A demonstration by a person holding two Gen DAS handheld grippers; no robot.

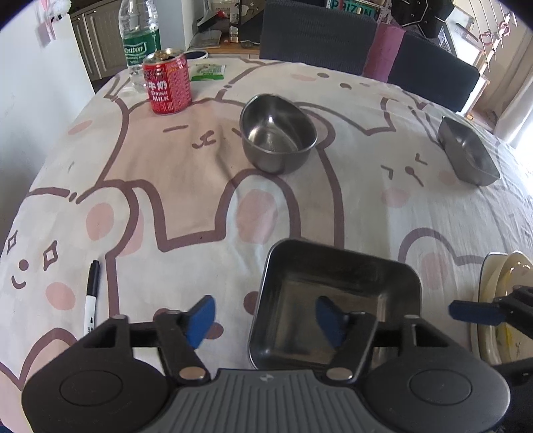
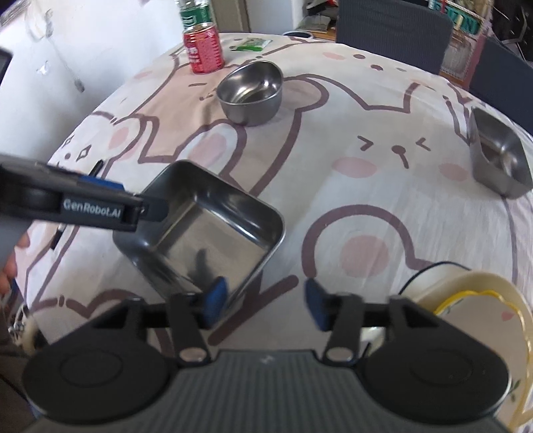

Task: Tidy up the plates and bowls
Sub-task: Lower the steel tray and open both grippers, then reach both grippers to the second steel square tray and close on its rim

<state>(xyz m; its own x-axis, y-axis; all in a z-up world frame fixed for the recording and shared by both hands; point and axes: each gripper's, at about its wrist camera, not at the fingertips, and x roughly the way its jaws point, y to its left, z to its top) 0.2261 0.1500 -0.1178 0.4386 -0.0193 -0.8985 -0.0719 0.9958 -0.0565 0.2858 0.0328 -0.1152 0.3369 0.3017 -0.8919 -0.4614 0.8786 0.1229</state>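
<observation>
Steel tray [image 1: 336, 299]: square, shiny, rounded corners; my landmark on the wrinkled cloth [image 1: 186, 186].
Left gripper [image 1: 265, 316]: jaws apart, straddling its near-left wall.
Right gripper [image 2: 265, 304]: jaws apart, straddling its near corner.
Round bowl [image 1: 278, 133]: beyond it.

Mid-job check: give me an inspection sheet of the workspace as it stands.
Surface: table under bear-print cloth.
Job's things: large square steel dish nearest; round steel bowl farther back; small square steel dish far right; cream plates at right edge.
Clutter: red milk can, water bottle, green packet, black marker.
Grippers: left gripper open astride the large dish's wall; right gripper open, holding nothing.
Cables: nothing seen.
Surroundings: dark chairs behind the table.
</observation>
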